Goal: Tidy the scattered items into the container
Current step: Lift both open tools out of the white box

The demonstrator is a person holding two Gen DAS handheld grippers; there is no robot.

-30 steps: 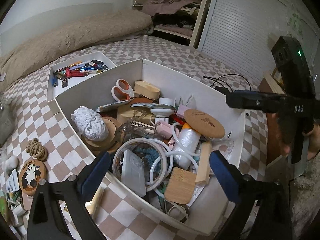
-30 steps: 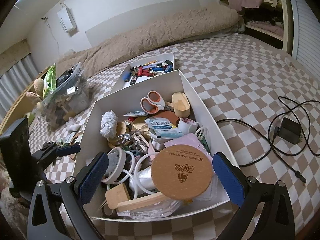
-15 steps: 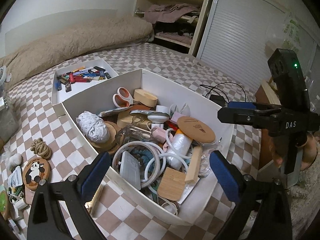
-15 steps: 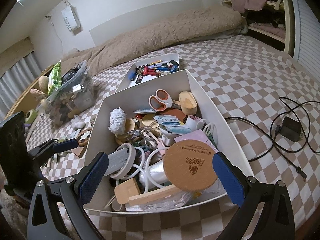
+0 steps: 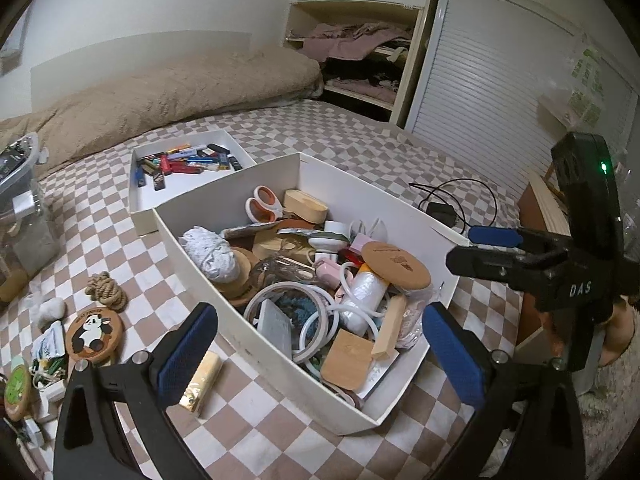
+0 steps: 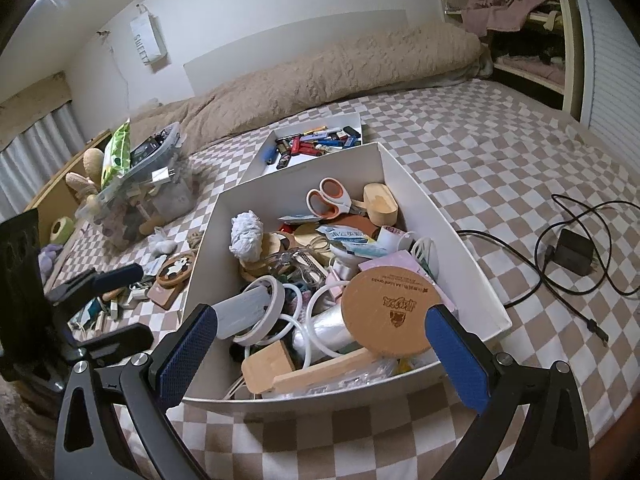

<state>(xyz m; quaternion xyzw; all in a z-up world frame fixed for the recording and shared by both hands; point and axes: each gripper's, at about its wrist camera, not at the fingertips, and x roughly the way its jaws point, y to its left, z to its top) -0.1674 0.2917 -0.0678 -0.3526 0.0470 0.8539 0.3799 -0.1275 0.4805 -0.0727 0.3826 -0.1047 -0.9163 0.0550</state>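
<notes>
"DAS" on right tool point(image 5: 496, 236), "SWEET" bag point(image 6: 149, 45)

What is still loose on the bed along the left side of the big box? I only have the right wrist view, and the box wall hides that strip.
Observer: A gold-wrapped bar lies on the checkered cover, close beside the white box at its near left wall.
Operator: Is the left gripper free to take it?
Observer: Yes. The left gripper is open and holds nothing, and the bar sits just beside its left finger.
Operator: Anything further out?
Observer: A round disc with a green face lies at the far left edge, beyond the panda coaster.
</notes>
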